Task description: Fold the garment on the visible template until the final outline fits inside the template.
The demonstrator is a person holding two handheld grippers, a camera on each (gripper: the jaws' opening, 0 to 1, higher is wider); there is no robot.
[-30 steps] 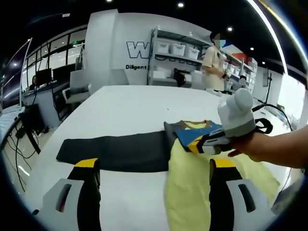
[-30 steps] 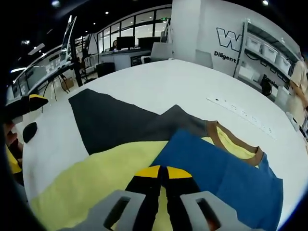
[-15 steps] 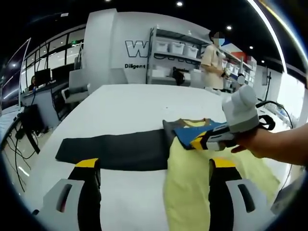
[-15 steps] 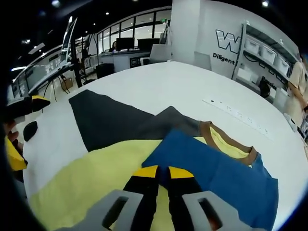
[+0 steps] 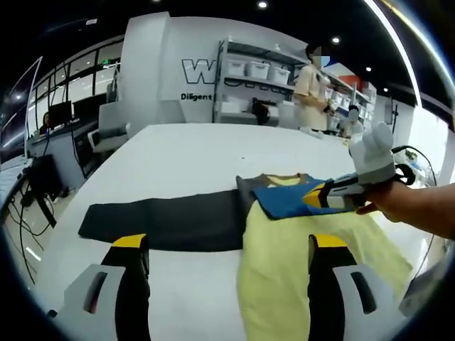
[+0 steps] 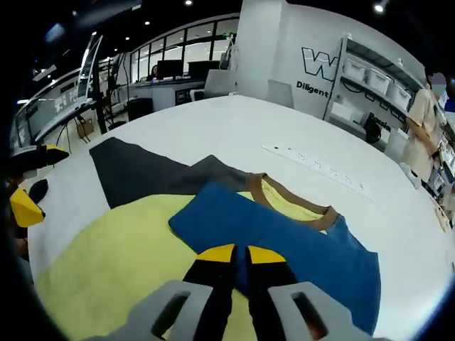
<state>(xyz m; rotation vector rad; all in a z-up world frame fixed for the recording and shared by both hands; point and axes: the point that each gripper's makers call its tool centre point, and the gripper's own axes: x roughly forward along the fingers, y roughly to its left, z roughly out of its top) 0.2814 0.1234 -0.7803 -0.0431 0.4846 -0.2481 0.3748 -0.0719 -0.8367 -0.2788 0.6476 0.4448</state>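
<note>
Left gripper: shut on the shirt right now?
No. In the left gripper view the left gripper stands open over the yellow shirt, its jaws wide apart, clamping nothing.

Beyond my white surface (image 5: 192,153), a pillar (image 5: 146,67) carries a large "W" with "Diligent" lettered beneath it. Just right of that pillar, a metal shelf rack (image 5: 256,89) holds white bins (image 5: 257,69). A person in a beige top (image 5: 311,89) stands at the rack's right end. Left of the pillar, desks with monitors (image 5: 60,114) line the windows.
</note>
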